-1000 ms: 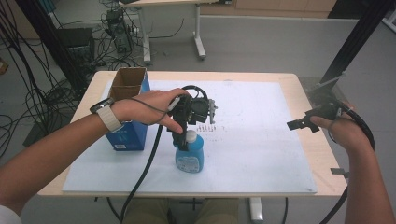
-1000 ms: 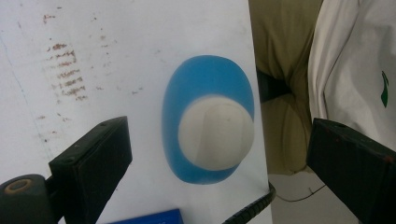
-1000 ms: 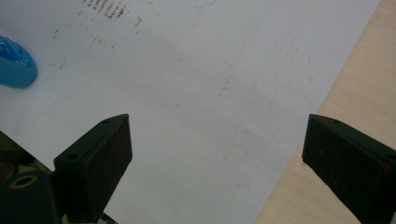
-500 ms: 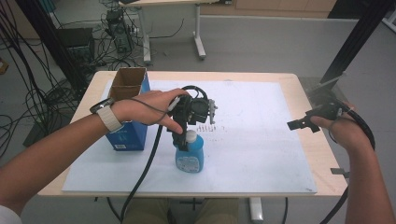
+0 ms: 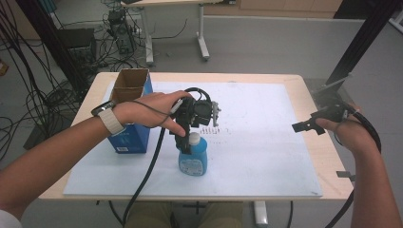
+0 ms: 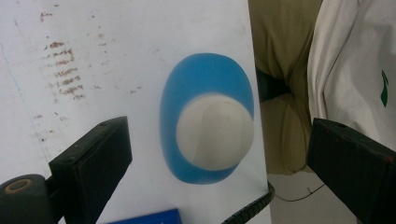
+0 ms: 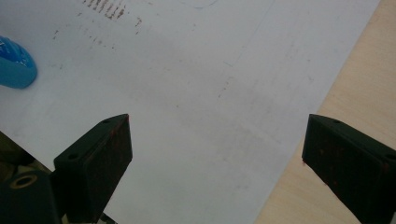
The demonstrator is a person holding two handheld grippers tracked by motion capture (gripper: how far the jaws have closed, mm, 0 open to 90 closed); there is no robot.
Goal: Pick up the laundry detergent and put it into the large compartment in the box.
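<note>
A grey floor strewn with black cables surrounds a light wooden table (image 5: pixel 304 85), most of which is covered by a white sheet (image 5: pixel 256 156) marked with faint brown smudges. On the sheet, toward the person's near-left side, a blue bottle (image 5: pixel 192 159) with a white cap (image 5: pixel 193 138) stands upright. Just to its left sits a blue box (image 5: pixel 128 137) with an open cardboard top.

The left gripper (image 5: pixel 187 137) is held point-down directly over the bottle, its cable trailing off the near edge of the table. In the left gripper view its 2 black jaws stand wide apart, released, with the white cap (image 6: pixel 215 130) and blue shoulders of the bottle (image 6: pixel 205 74) between them; neither jaw touches the bottle. The left hand (image 5: pixel 152 111) wraps the gripper body, and a watch with a pale strap sits on that wrist.

The right gripper (image 5: pixel 304 126) is held at the right edge of the table, well apart from the bottle, aimed toward the sheet. In the right gripper view its 2 jaws are also spread wide and hold nothing, with bare sheet and a strip of wood beneath them and a corner of the bottle (image 7: pixel 16 67) at the far left.
</note>
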